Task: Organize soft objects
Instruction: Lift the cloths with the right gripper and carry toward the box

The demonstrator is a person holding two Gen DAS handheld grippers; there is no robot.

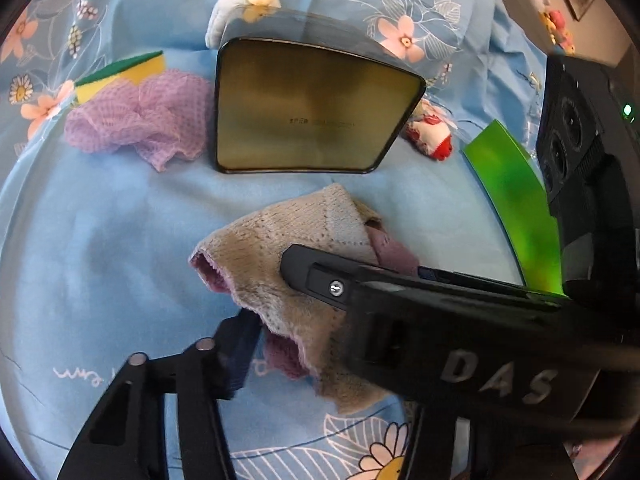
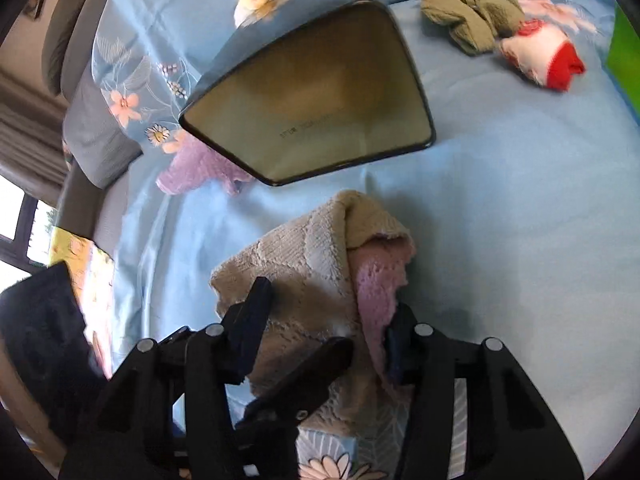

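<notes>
Nearest, both grippers pinch one fuzzy beige towel (image 2: 304,264) with a pink underside, bunched on the blue floral bedsheet (image 2: 500,220): the right gripper (image 2: 328,320) has its fingers pressed into the folds from either side, and the left gripper (image 1: 268,300) clamps another part of the same towel. Bare sheet lies open to either side. Just beyond stands one dark rectangular tin (image 1: 312,108), empty, with rounded corners. Around it lie a purple mesh puff (image 1: 136,116), a yellow-green sponge (image 1: 124,72), a red-and-white sock (image 2: 540,56), an olive cloth (image 2: 472,12) and, farthest, a small white plush (image 1: 244,4).
</notes>
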